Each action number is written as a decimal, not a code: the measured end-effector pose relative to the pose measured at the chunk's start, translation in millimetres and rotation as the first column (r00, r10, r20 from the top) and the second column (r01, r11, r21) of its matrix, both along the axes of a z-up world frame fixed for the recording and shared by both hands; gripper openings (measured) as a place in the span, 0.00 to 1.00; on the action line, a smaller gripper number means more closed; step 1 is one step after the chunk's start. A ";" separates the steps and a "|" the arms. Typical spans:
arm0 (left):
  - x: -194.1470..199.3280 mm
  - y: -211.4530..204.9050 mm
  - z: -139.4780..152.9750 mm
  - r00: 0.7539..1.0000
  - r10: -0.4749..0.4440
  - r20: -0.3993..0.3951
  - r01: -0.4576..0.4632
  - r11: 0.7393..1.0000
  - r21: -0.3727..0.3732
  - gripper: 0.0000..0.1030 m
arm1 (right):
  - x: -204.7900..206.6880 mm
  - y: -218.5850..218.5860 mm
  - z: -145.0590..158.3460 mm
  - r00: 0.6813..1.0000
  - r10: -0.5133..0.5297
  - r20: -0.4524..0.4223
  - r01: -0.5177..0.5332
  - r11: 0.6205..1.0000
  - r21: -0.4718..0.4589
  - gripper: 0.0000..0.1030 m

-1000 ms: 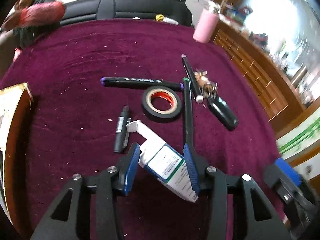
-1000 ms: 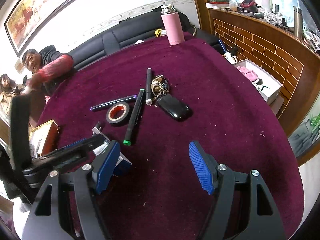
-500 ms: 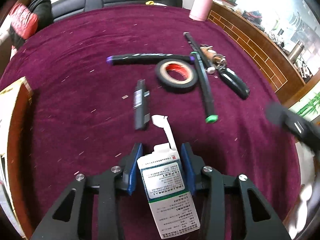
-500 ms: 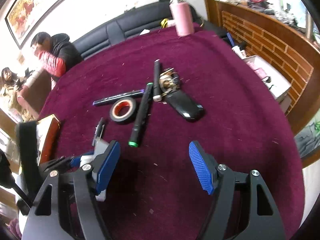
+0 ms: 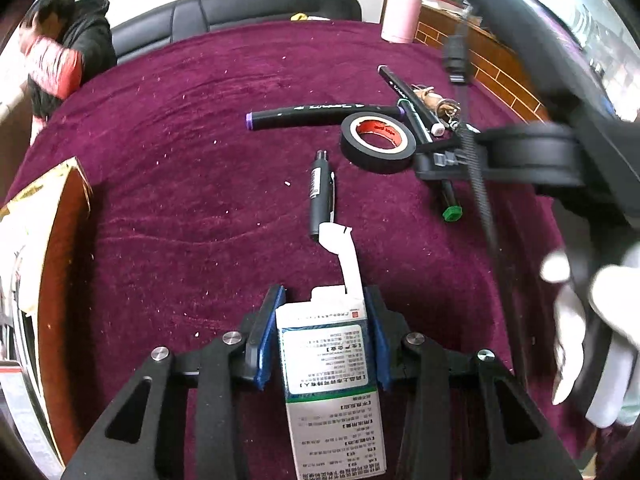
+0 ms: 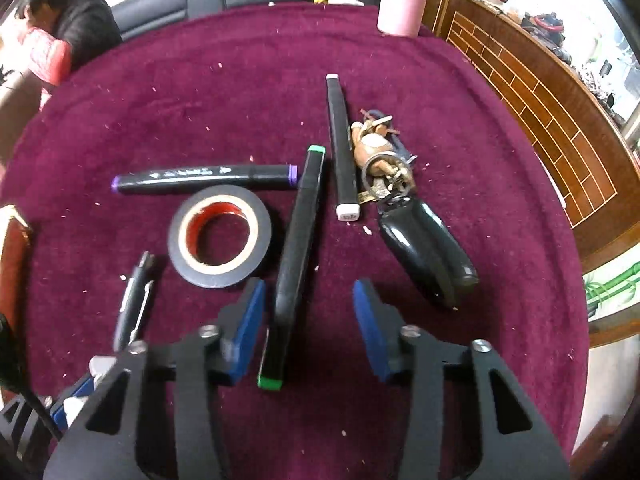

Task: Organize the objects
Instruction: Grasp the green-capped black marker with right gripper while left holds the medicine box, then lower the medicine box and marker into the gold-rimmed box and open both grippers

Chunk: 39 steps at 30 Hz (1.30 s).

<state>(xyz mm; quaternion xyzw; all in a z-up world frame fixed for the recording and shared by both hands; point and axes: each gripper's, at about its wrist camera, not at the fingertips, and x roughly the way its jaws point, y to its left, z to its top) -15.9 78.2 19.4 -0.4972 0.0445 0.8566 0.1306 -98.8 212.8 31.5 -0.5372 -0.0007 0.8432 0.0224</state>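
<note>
My left gripper (image 5: 324, 308) is shut on a white and green medicine box (image 5: 326, 360), whose open flap (image 5: 344, 248) sticks out forward. My right gripper (image 6: 309, 286) hangs low over the maroon cloth (image 6: 460, 360) with its jaws closing. A green-capped black marker (image 6: 300, 240) lies between them, close to the left pad, with a gap on the right. A black tape roll (image 6: 219, 236), a purple-capped marker (image 6: 204, 176), a white-capped marker (image 6: 342, 148), a small black pen (image 6: 134, 300) and keys with a black fob (image 6: 424, 256) lie around it.
A pink bottle (image 6: 402, 4) stands at the table's far edge. A wooden box (image 5: 60, 260) sits at the left edge. A person in a red sleeve (image 5: 56, 68) sits at the back left. A white-gloved hand (image 5: 600, 320) holds the right gripper's body (image 5: 520, 152).
The right gripper came forward and down over the green-capped marker, and its jaws narrowed. The left gripper closed on the medicine box and straightened it between the pads.
</note>
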 end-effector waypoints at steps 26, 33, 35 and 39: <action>41.0 -56.0 27.0 0.999 0.038 -0.017 -0.034 0.985 0.168 0.29 | 68.5 6.4 25.5 0.999 0.040 -0.021 -0.044 0.968 -0.248 0.12; 68.6 -97.3 43.5 0.994 0.105 -0.036 -0.096 0.976 0.194 0.29 | 100.0 -35.5 52.4 0.990 0.124 -0.074 -0.142 0.930 -0.340 0.12; 74.5 -115.5 49.5 0.989 0.138 -0.045 -0.126 0.971 0.201 0.29 | 105.8 -55.9 60.7 0.983 0.164 -0.086 -0.184 0.914 -0.362 0.12; 82.3 -156.8 60.4 0.975 0.212 -0.064 -0.194 0.957 0.214 0.29 | 115.9 -95.3 71.3 0.963 0.248 -0.104 -0.269 0.877 -0.398 0.13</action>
